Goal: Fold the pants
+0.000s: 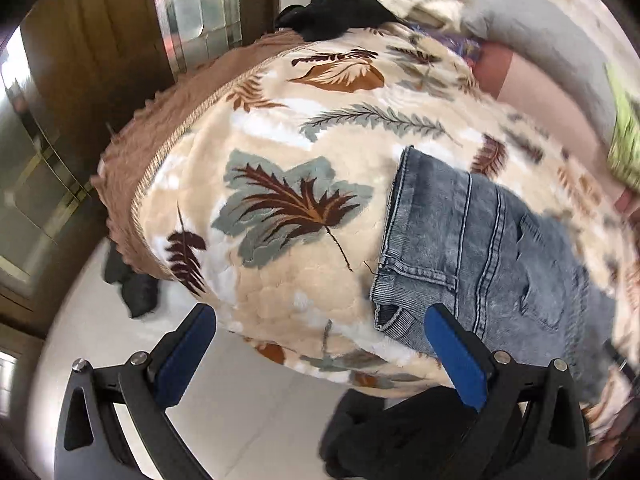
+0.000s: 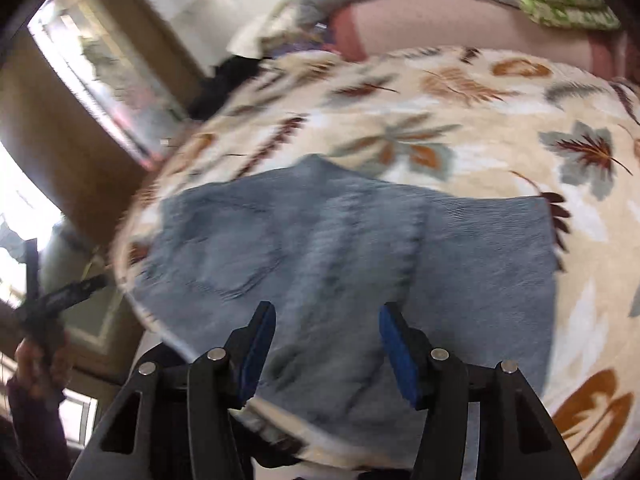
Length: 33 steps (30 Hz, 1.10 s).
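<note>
Spread under everything, the cream leaf-print fleece blanket (image 1: 280,128) carries folded grey-blue denim pants (image 1: 480,240) at 3 o'clock. Left gripper (image 1: 320,356) and right gripper (image 2: 326,354), both spread apart and empty, risk pinching fleece with denim.

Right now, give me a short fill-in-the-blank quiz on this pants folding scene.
The pants are made of blue ____.
They lie on a blanket printed with ____.
The jaws of both the left gripper and the right gripper are ____.
Each jaw carries a ____ pad.

Answers: denim; leaves; open; blue
</note>
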### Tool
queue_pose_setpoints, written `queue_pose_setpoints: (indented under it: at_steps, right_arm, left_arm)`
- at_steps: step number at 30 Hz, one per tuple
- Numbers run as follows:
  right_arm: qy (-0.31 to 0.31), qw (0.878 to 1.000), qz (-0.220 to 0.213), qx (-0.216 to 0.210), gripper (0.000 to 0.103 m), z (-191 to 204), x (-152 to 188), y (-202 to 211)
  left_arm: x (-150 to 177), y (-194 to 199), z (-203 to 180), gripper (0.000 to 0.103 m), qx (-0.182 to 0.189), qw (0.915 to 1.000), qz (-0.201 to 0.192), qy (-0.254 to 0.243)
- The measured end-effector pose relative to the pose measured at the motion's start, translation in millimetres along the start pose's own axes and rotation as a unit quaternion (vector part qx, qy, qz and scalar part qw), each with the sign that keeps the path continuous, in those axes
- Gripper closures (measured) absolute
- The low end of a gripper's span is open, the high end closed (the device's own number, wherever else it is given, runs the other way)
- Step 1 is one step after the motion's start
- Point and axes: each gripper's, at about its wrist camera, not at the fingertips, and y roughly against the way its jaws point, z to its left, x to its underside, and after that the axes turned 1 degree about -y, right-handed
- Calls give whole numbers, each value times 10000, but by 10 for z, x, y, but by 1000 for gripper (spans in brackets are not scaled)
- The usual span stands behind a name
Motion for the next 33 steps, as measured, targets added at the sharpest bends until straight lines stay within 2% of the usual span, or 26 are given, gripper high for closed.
queue_pose_setpoints:
  at_steps: [5,9,11,16,19,22,25,33]
  right_arm:
    - [234,9994,-184,-166,44,126,274,27]
    - [122,9994,-256,-189,44,69,334,88]
    - [83,9994,-286,-187,44,50,333,105]
    - [78,9991,-370,-212,44,31,322,115]
    - [50,9990,-364,-236,44,9,333,118]
    - [-5,9990,-363,-267,44,-14,334,116]
    - [24,9991,-344,-257,44,-7,333,108]
    - [64,9993,-270,-236,44,20,345,76]
  left_arm:
    - [-5,-197,70,0,818,9945,337,568]
    - [-41,-298,4,0,1550,9810,597,1001]
    - [-49,-373,-76,0,1780,9747,777,1108]
    - [-39,-532,-206,0,1846,9696,1052,1214]
    - [-24,-621,-215,0,2028,9626,1157,1375]
    - [-11,-663,-232,2,2144,9580,1190,1487]
    - [1,-692,-264,16,2221,9556,1226,1502]
    - [43,-454,-213,16,2439,9510,1079,1564]
